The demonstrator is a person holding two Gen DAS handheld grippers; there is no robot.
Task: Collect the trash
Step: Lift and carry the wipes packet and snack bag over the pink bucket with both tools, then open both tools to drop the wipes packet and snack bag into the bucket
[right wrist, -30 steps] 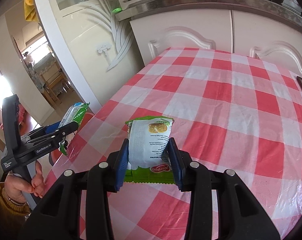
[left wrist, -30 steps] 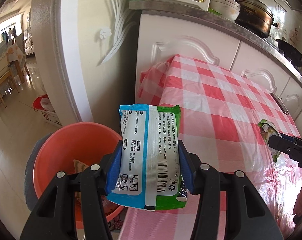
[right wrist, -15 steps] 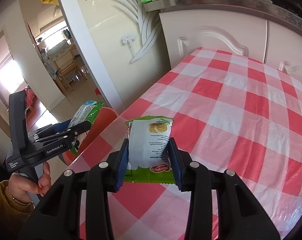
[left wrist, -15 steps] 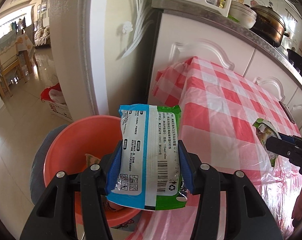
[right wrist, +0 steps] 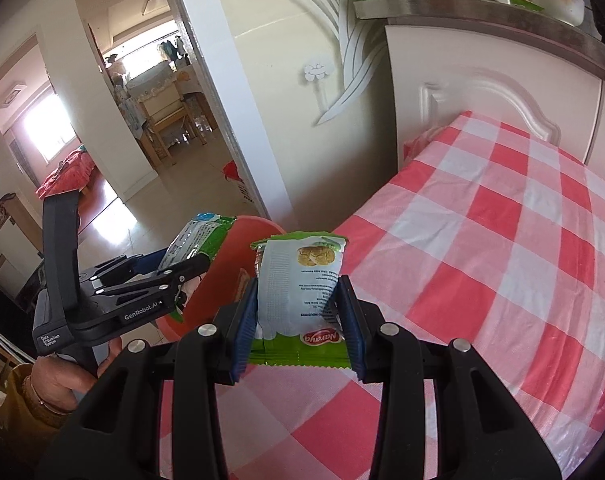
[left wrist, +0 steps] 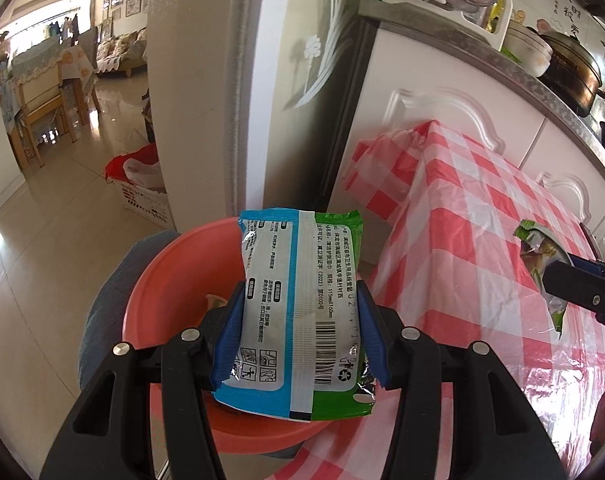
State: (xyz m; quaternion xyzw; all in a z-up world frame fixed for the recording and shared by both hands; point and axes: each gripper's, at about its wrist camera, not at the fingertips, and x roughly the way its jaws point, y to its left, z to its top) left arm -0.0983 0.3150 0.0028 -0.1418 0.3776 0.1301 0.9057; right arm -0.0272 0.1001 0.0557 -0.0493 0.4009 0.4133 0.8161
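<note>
A blue-and-green wipes packet (left wrist: 298,304) is gripped by the left tool (left wrist: 300,336) above an orange basin (left wrist: 174,272). A green-and-white snack wrapper (right wrist: 298,292) is clamped by the right tool (right wrist: 298,328) over the checked desk (right wrist: 502,264) edge.

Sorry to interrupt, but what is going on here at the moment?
A person is clearing wrappers off the checked table. The left tool grips a blue-and-green wipes pack above the orange basin beside the table. The right tool grips a green snack packet near the table's edge.
</note>
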